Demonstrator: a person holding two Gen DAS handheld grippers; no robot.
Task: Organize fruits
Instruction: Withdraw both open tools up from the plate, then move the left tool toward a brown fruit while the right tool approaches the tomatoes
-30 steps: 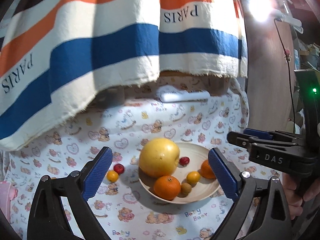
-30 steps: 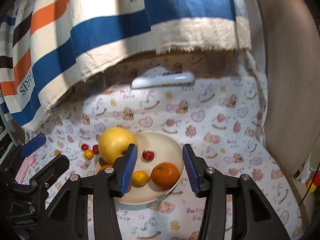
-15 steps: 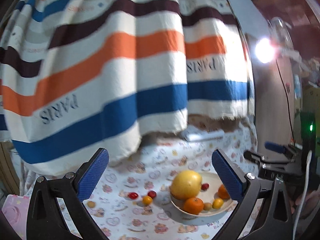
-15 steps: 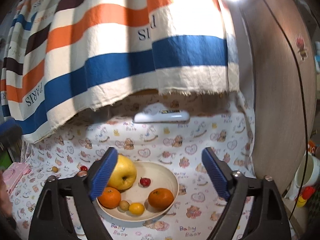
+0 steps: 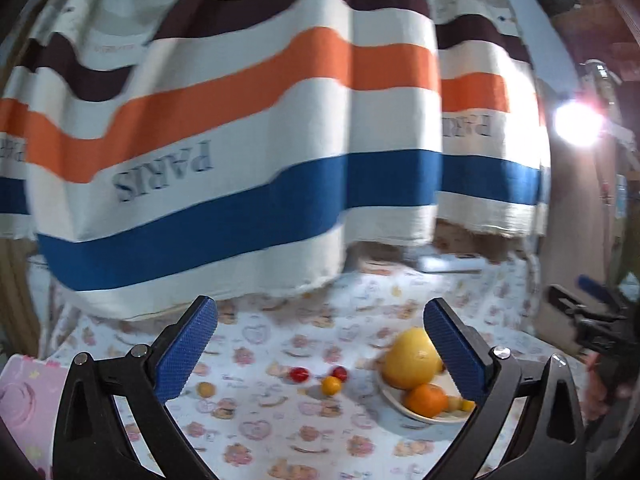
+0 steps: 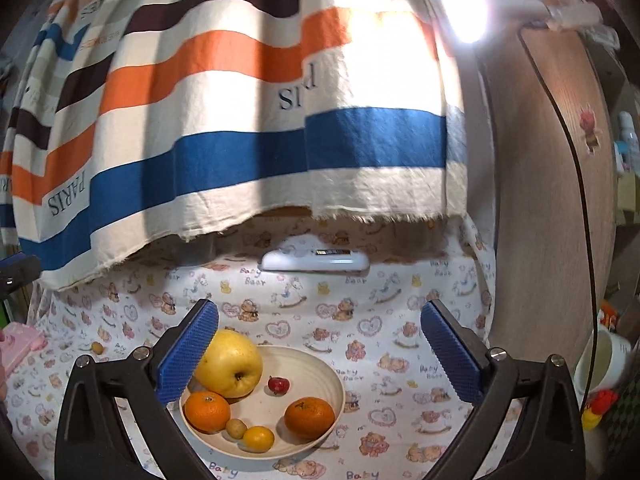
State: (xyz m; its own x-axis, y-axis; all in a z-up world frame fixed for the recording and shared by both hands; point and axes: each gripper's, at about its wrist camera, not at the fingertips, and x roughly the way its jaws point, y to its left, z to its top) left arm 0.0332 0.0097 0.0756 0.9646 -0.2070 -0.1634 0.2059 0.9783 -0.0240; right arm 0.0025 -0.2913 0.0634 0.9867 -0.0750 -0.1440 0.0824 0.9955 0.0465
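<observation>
A cream bowl [image 6: 320, 364] sits on the bear-print cloth. It holds a big yellow fruit [image 6: 230, 364], two oranges [image 6: 207, 411] [image 6: 309, 417], a small red fruit [image 6: 279, 385] and two small yellowish ones. My right gripper [image 6: 320, 307] hovers in front of the bowl with its jaws opening and nothing between them. My left gripper [image 5: 320, 306] is open and empty, back from the cloth, with the bowl [image 5: 400, 410] low right behind its right finger. Left of that bowl lie two red fruits [image 5: 299, 374] [image 5: 340, 373], a small orange one [image 5: 331, 385] and a yellowish one [image 5: 206, 389].
A striped cloth marked PARIS [image 6: 240, 140] hangs over the back of the table. A white device [image 6: 316, 260] lies beneath its hem. A wooden panel [image 6: 552, 200] and a white cup [image 6: 604, 360] stand at the right. A pink object [image 5: 20, 392] lies at the left.
The right gripper's jaws have spread from narrow to wide. The left gripper has drawn back and to the left, so the bowl looks smaller and further right. Both views have tilted up.
</observation>
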